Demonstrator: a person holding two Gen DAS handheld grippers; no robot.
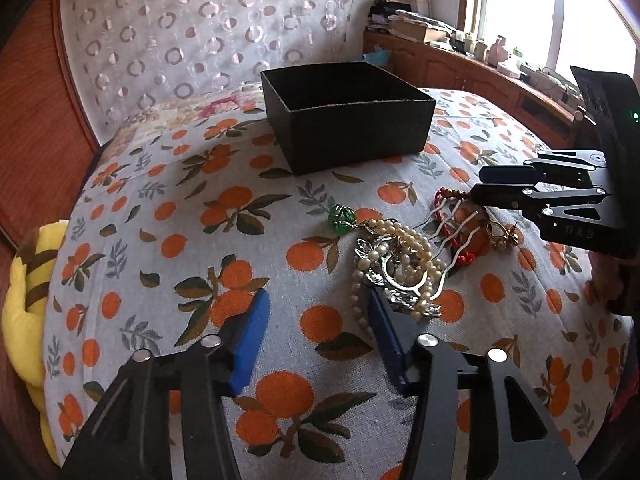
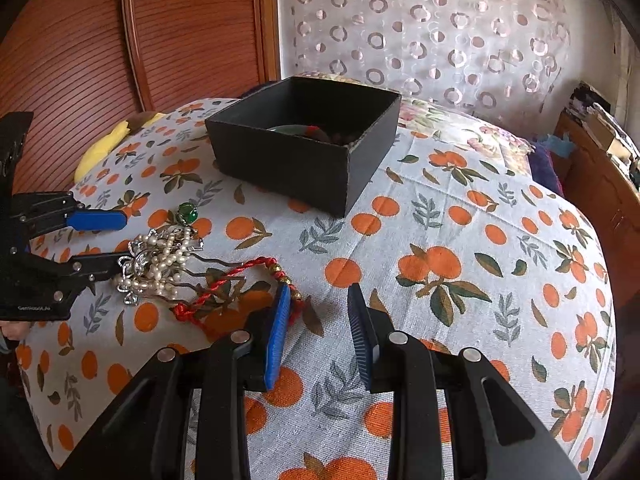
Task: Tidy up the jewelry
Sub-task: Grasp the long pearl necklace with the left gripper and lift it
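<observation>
A black open box [image 1: 348,120] stands on an orange-print cloth; the right wrist view shows a few pieces inside the box [image 2: 316,130]. A jewelry pile lies in front: pearl strands with a silver hair comb [image 1: 400,268] [image 2: 156,264], a green bead [image 1: 341,216] [image 2: 187,212], a red braided bracelet [image 1: 456,224] [image 2: 224,288] and a gold ring [image 1: 500,234]. My left gripper [image 1: 320,300] [image 2: 108,238] is open, its right finger touching the pearls. My right gripper [image 2: 320,300] [image 1: 476,184] is open and empty, its left finger beside the bracelet's beaded end.
The cloth [image 2: 460,248] covers a bed. A yellow plush [image 1: 24,292] lies at the left edge. A wooden wardrobe [image 2: 120,40] and a circle-print curtain [image 2: 440,32] stand behind. A cluttered wooden shelf [image 1: 460,56] runs under the window.
</observation>
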